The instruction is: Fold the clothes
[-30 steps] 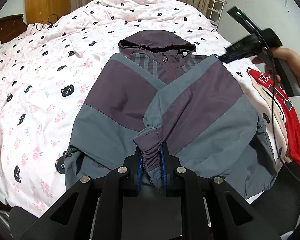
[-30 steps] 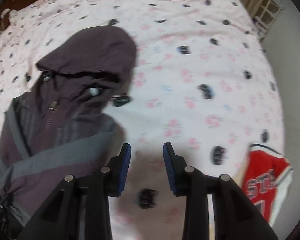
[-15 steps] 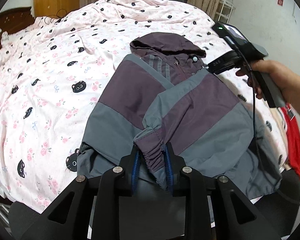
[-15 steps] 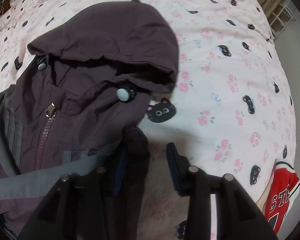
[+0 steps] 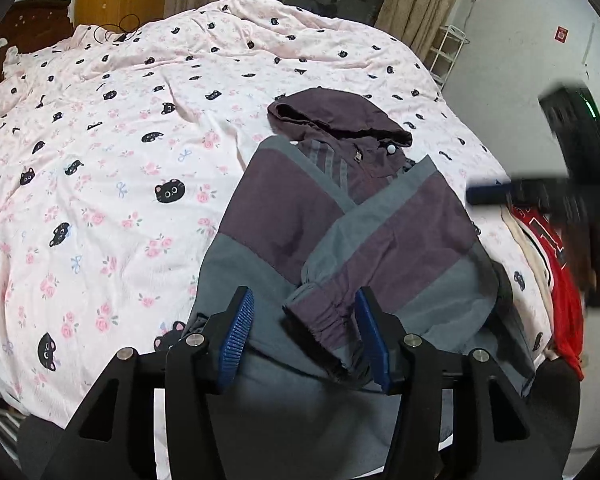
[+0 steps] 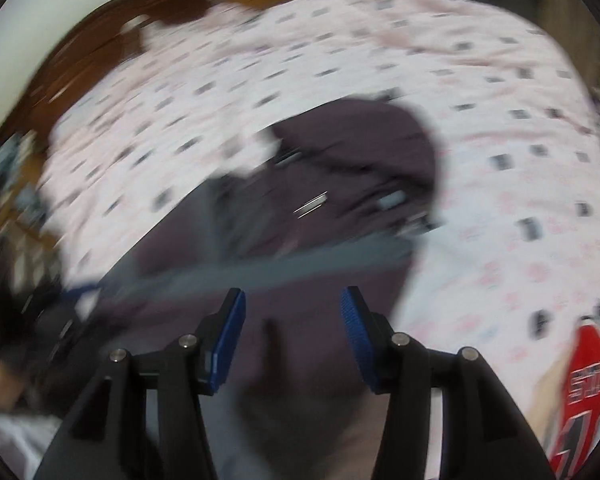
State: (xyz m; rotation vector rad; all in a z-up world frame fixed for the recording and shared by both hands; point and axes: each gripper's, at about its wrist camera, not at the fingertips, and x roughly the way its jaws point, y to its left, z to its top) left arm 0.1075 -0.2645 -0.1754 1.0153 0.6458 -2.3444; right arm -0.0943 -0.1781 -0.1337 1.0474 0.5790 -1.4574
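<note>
The purple and grey jacket lies flat on the bed. The left gripper jaws are opening; the sleeve cuff sits loose between them. The right gripper jaws are opening over the jacket, holding nothing.

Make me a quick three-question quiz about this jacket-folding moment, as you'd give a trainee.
1. True or false: the jacket lies on the bed with its sleeve cuff folded across the front.
2. What lies between the left gripper's opening jaws? A) hood B) sleeve cuff C) red jersey
3. Fill in: the red jersey lies to the jacket's ____ in the left wrist view.

Key: 1 true; 2 B, unpinched; 3 right.
</note>
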